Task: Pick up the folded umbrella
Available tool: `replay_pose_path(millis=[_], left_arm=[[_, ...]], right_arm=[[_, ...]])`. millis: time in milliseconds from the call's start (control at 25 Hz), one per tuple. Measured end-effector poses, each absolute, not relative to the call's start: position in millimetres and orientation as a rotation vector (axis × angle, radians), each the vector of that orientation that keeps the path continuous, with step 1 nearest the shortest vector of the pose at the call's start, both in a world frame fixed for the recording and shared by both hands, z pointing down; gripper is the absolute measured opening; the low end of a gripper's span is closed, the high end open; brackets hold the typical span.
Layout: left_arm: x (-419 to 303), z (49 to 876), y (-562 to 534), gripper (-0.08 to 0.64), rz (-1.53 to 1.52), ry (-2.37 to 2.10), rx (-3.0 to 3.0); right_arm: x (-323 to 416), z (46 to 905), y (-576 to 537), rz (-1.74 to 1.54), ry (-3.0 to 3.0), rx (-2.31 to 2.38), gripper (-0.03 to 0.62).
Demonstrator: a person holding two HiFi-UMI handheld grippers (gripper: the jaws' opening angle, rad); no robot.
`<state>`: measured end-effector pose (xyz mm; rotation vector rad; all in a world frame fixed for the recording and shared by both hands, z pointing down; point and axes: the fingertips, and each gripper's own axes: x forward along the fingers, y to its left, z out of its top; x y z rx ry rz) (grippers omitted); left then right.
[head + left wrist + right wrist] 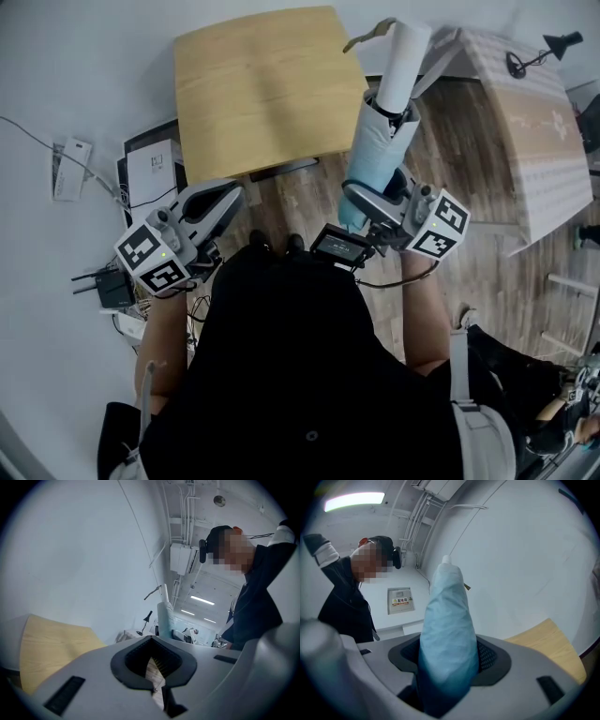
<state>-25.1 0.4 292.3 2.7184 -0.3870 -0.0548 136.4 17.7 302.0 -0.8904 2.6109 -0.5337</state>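
Note:
The folded umbrella (380,150) wears a light blue sleeve and has a white end. It sticks out of my right gripper (370,202) over the wooden floor, beside the right edge of the light wood table (262,89). In the right gripper view the jaws are shut on the umbrella's blue sleeve (447,634), which fills the gap of the right gripper (447,665). My left gripper (220,202) is near the table's front left corner. It is shut with nothing in it, and only a sliver of floor shows between the jaws of the left gripper (152,665). The left gripper view also shows the umbrella (165,613) upright in the distance.
A white patterned board (534,122) leans at the right with a black desk lamp (548,47) behind it. A white box (155,169), a black router (112,286) and cables lie on the floor at the left. The table (51,644) lies to the left gripper's left.

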Motion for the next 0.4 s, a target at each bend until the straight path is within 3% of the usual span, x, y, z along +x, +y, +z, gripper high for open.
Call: replay_pose_path(millis=[400], left_arm=[[-24.0, 291.7, 1.5, 0.011, -0.043, -0.413, 2.727]], right_arm=[[132.7, 305.8, 17.6, -0.52, 2.667, -0.844, 0.29]])
